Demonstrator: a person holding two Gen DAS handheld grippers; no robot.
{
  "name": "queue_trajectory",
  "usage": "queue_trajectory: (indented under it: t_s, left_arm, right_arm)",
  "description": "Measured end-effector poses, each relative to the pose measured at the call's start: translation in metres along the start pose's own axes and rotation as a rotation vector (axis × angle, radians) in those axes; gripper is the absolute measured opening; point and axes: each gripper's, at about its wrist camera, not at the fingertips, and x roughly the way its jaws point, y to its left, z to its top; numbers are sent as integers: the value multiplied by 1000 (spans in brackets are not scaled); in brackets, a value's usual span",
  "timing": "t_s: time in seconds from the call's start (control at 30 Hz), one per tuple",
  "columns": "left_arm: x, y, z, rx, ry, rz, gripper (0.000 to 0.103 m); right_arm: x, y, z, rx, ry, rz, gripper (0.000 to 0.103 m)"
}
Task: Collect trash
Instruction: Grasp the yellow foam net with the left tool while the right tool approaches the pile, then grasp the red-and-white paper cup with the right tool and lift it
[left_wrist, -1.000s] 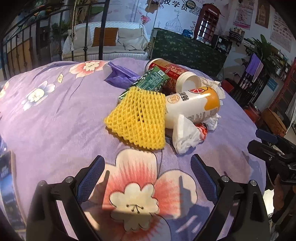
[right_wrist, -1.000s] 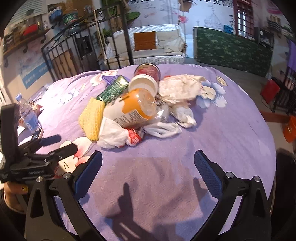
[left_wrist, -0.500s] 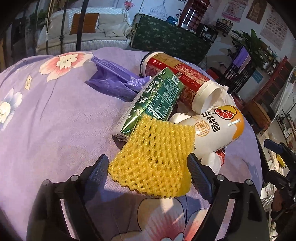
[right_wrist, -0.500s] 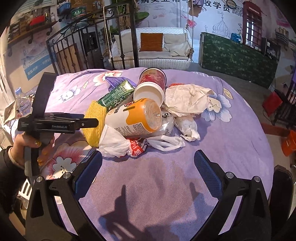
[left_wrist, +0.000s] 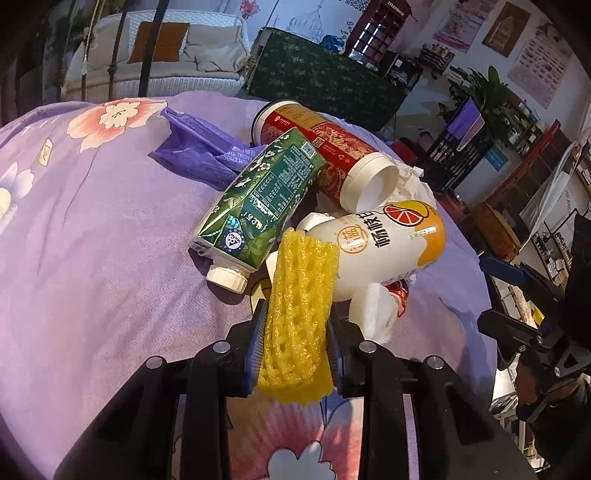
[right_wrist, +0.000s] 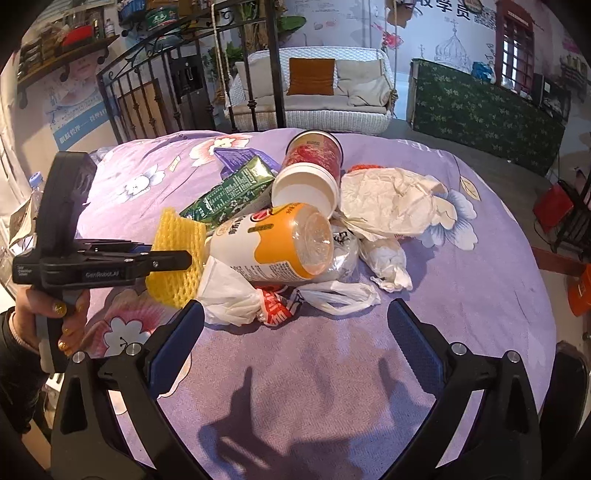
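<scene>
A yellow foam net stands squeezed between the pads of my left gripper, whose jaws are closing on it at the near-left edge of the trash pile. From the right wrist view the net sticks out around the left gripper. Behind it lie a green carton, a red paper cup, a white and orange bottle and a purple bag. My right gripper hangs open over bare cloth in front of the pile, nothing between its fingers.
Crumpled paper, a tissue wad and a white plastic bag lie on the pile's right and front. The purple flowered cloth covers a round table. A water bottle stands at the left, an iron railing behind.
The left gripper moved forward over the yellow net and its jaws came together on it, folding the net upright. The right gripper stayed open and drifted slightly.
</scene>
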Motion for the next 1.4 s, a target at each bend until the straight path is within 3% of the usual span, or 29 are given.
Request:
queue_trajectory:
  t_s: [0.27, 0.43, 0.63, 0.77, 0.9, 1.07, 1.17, 1.4]
  left_arm:
    - [-25, -12, -11, -6, -71, 64, 29]
    - [-30, -21, -14, 4, -110, 121, 29]
    - [-34, -29, -20, 2, -167, 167, 29]
    - [-33, -25, -24, -18, -173, 150, 29]
    - [-30, -22, -26, -22, -174, 158, 29]
    - [-27, -19, -34, -41, -164, 134, 29]
    - [-25, -19, -37, -40, -156, 124, 29]
    - [-23, -18, -35, -42, -155, 117, 29]
  right_arm:
    - [10, 13, 28, -137, 18, 12, 98]
    - [27, 2, 71, -82, 42, 47, 97]
    - [80, -11, 136, 19, 151, 78, 87]
    - [129, -19, 170, 76, 255, 56, 84]
    - [172, -25, 181, 120, 368, 21, 82]
    - [220, -37, 181, 200, 532, 45, 76]
    - [236, -35, 179, 176, 592, 49, 76]
    - [235, -24, 176, 103, 534, 4, 74]
